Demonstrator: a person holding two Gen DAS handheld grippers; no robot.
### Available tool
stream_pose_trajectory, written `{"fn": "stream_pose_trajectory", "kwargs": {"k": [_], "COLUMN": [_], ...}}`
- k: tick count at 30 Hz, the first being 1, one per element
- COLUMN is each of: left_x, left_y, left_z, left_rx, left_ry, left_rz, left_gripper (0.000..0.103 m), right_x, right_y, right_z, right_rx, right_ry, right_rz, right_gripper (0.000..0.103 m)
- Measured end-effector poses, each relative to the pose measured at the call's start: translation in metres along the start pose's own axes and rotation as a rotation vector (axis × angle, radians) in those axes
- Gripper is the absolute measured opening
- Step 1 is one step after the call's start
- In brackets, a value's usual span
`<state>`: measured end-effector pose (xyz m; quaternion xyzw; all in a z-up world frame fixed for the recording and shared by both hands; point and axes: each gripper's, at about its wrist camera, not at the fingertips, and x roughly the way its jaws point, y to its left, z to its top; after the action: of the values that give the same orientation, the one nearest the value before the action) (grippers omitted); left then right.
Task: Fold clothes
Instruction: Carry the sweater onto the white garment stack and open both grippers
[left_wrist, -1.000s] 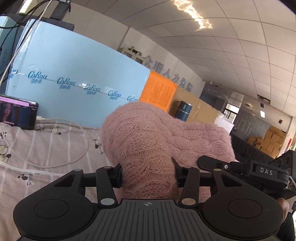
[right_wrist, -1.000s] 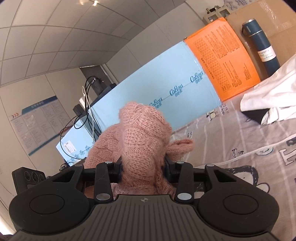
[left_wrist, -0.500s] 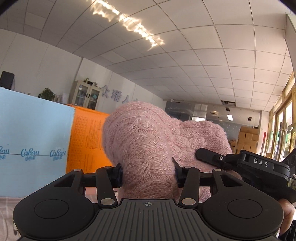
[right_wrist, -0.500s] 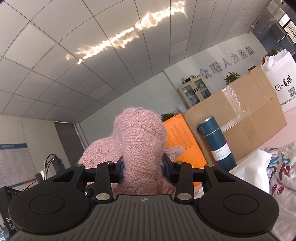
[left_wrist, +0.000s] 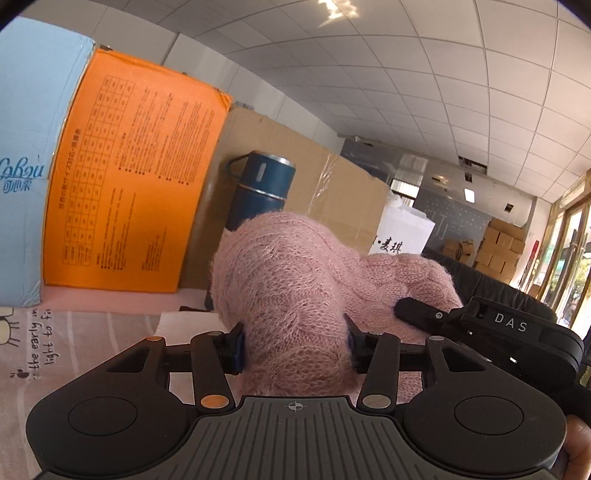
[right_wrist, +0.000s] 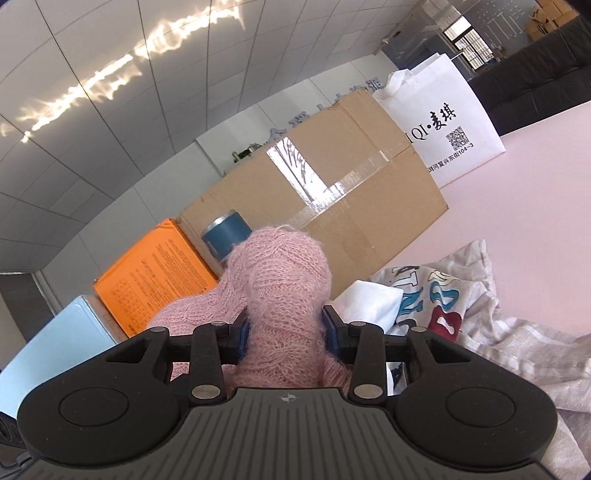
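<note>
A pink cable-knit sweater (left_wrist: 288, 280) is bunched up between both grippers and lifted off the bed. My left gripper (left_wrist: 293, 349) is shut on a thick wad of it. My right gripper (right_wrist: 286, 332) is shut on another wad of the same pink sweater (right_wrist: 284, 288). In the left wrist view the right gripper's black body (left_wrist: 491, 332) lies close at the right, touching the knit. The rest of the sweater hangs hidden below the gripper bodies.
A grey printed garment (right_wrist: 480, 314) and a white cloth (right_wrist: 373, 299) lie on the bed at the right. Behind stand an orange box (left_wrist: 133, 192), a blue flask (left_wrist: 258, 192), a taped cardboard box (right_wrist: 332, 206), a white bag (right_wrist: 443, 122) and a light blue box (left_wrist: 26, 158).
Both grippers have swung to the right with the sweater held. After tilting up toward the ceiling, they now point lower at the boxes and the clothes pile.
</note>
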<state>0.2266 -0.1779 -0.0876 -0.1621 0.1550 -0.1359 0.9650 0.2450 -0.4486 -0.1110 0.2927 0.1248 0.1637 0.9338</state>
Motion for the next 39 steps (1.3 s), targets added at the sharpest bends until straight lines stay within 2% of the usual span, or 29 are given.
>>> {"fn": "stream_pose_trajectory", "kwargs": {"k": [1, 3, 4, 6, 9, 14, 17, 19, 22, 25, 27, 29, 33, 39], "left_x": [0.000, -0.004, -0.008, -0.016, -0.016, 0.006, 0.006, -0.001, -0.018, -0.037, -0.052, -0.067, -0.103, -0.160], "left_y": [0.003, 0.009, 0.011, 0.015, 0.018, 0.030, 0.036, 0.037, 0.031, 0.025, 0.024, 0.023, 0.019, 0.021], "left_z": [-0.004, -0.008, -0.008, -0.010, -0.013, -0.014, -0.016, -0.017, -0.016, -0.013, -0.011, -0.009, -0.004, -0.002], "left_rx": [-0.011, -0.021, -0.017, -0.005, 0.054, 0.028, -0.001, -0.012, 0.008, 0.029, 0.021, 0.011, 0.030, 0.071], "left_ry": [-0.001, -0.027, -0.045, -0.073, -0.064, 0.073, 0.096, 0.073, 0.014, -0.041, -0.075, -0.098, -0.141, -0.190], "left_rz": [0.006, 0.016, 0.028, 0.058, 0.162, 0.253, 0.253, 0.235, 0.231, 0.229, 0.236, 0.240, 0.249, 0.304], "left_gripper": [0.072, 0.089, 0.094, 0.095, 0.095, 0.101, 0.102, 0.102, 0.101, 0.102, 0.102, 0.102, 0.102, 0.102], "right_x": [0.005, 0.007, 0.007, 0.008, 0.012, 0.020, 0.024, 0.025, 0.021, 0.014, 0.003, -0.011, -0.031, -0.038], "right_y": [0.000, 0.000, 0.000, 0.001, 0.000, -0.002, -0.003, -0.003, -0.007, -0.007, -0.002, 0.002, 0.002, 0.005], "right_z": [-0.002, -0.006, -0.009, -0.014, -0.018, -0.024, -0.028, -0.030, -0.028, -0.025, -0.023, -0.022, -0.019, -0.020], "right_rx": [-0.014, -0.044, -0.057, -0.084, -0.099, -0.124, -0.138, -0.145, -0.108, -0.085, -0.100, -0.120, -0.099, -0.112], "right_ry": [0.013, 0.034, 0.041, 0.054, 0.072, 0.103, 0.122, 0.124, 0.111, 0.055, -0.042, -0.154, -0.295, -0.333], "right_rz": [-0.029, -0.073, -0.088, -0.118, -0.151, -0.205, -0.238, -0.248, -0.219, -0.185, -0.161, -0.147, -0.108, -0.138], "right_gripper": [0.038, 0.044, 0.048, 0.055, 0.067, 0.077, 0.080, 0.081, 0.085, 0.088, 0.089, 0.098, 0.103, 0.103]}}
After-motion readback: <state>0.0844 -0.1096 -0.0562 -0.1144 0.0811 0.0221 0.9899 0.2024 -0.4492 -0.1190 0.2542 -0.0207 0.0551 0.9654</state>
